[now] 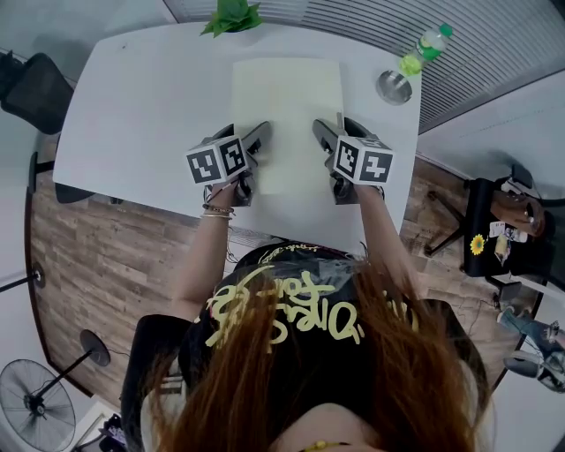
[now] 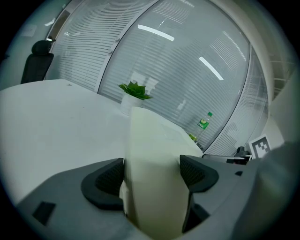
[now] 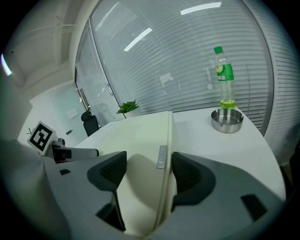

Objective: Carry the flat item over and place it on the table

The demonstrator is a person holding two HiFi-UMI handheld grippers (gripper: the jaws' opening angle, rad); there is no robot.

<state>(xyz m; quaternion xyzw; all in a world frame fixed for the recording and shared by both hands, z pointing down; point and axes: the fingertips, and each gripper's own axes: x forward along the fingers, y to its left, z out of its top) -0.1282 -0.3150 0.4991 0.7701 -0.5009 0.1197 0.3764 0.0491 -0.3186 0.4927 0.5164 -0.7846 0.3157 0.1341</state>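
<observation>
White table (image 1: 132, 115): the cream flat pad (image 1: 287, 115) lies lengthwise over its middle. Far end looks down on the surface. Can't tell whether the near end touches.

Left gripper (image 1: 256, 148) is clamped on the pad's near-left edge and right gripper (image 1: 327, 141) on the near-right edge, with pad material pinched and bowed between both jaw pairs.

My read of the step is set-down:
- Lower both sides together and level.
- Release only once the pad sits flat.
- Pull straight back so the jaws don't drag it.

Steel bowl (image 1: 394, 86), bottle (image 1: 424, 48) and plant (image 1: 231, 16) sit near the far end, so don't push forward.
</observation>
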